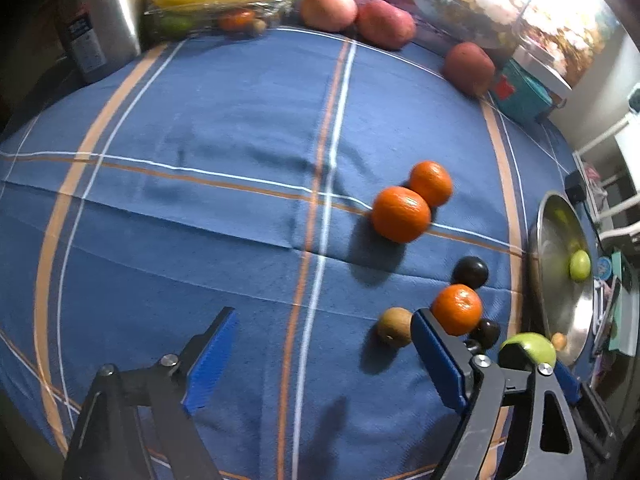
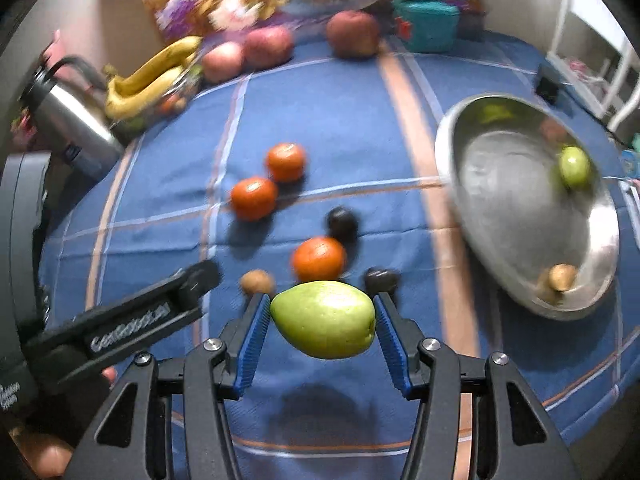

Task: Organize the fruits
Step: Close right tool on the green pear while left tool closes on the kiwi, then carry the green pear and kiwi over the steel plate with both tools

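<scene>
You see two orange tangerines [image 2: 268,180] touching mid-table, a silver metal bowl [image 2: 520,208] to their right, and yellow bananas [image 2: 152,76] far behind on the left by three red apples [image 2: 268,46].

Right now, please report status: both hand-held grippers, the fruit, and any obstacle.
Right hand-held gripper shut on green pear, above cloth. Left hand-held gripper open, empty. Metal bowl to the right, way to it looks clear.

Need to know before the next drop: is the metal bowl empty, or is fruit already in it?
Not empty. The metal bowl holds a small green fruit by its far wall and a small brownish one near its front rim.
</scene>
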A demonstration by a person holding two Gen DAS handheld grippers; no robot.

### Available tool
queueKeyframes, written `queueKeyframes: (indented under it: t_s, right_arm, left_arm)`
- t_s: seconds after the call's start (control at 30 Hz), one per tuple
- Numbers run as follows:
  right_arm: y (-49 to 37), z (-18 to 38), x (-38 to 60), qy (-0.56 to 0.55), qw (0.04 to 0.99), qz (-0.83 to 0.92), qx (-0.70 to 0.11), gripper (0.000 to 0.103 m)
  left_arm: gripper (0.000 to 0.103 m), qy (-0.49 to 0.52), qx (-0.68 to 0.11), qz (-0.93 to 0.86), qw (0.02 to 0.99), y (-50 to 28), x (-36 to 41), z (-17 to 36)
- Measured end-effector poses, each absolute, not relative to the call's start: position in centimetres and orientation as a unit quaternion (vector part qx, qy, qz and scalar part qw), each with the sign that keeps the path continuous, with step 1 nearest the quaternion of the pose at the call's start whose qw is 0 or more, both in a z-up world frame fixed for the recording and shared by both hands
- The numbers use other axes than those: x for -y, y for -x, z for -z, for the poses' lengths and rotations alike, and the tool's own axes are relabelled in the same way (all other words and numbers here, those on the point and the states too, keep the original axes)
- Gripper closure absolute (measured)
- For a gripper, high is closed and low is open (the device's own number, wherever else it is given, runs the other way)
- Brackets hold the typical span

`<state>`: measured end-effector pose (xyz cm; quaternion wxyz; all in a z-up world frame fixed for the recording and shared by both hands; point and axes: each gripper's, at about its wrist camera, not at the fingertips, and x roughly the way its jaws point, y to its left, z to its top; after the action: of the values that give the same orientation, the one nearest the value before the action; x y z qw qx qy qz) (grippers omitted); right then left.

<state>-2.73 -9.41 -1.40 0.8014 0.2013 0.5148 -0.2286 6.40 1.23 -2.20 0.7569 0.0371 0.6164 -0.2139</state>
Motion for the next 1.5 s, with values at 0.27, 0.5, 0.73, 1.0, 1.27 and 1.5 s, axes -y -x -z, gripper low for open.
queueKeyframes:
  t_s: [0.27,0.5,0.73,1.0,1.27,1.5]
  right_arm:
    - [4.8,1.1,13.0,-0.249,0.79,0.26,-0.496,0.048]
    - [4.9,1.2,13.6,-0.253,0.791,0.257,-0.495,0.048]
    - [5.0,1.3,13.8,-0.256,0.79,0.256,-0.495,0.048]
    - [5.0,1.4,14.0,-0.261,0.79,0.254,-0.493,0.048]
    - [5.3,1.1,14.5,-0.27,0.792,0.257,-0.484,0.048]
    - [7.2,0.3,17.3,-0.269,0.783,0.322,-0.459,0.048]
  left_arm:
    - [0.046,-0.036,-0.623,0.247,0.741,-5.1,0.8,2.4]
    - [0.062,-0.043,-0.624,0.258,0.736,-4.6,2.6,2.7]
    - [0.075,-0.042,-0.624,0.265,0.734,-3.8,3.3,3.5]
    - [0.075,-0.021,-0.607,0.267,0.748,-4.1,2.5,2.1]
    - [0.076,-0.003,-0.585,0.268,0.765,-4.6,2.5,0.8]
    - [0.076,-0.007,-0.564,0.292,0.773,-4.7,3.3,-0.3]
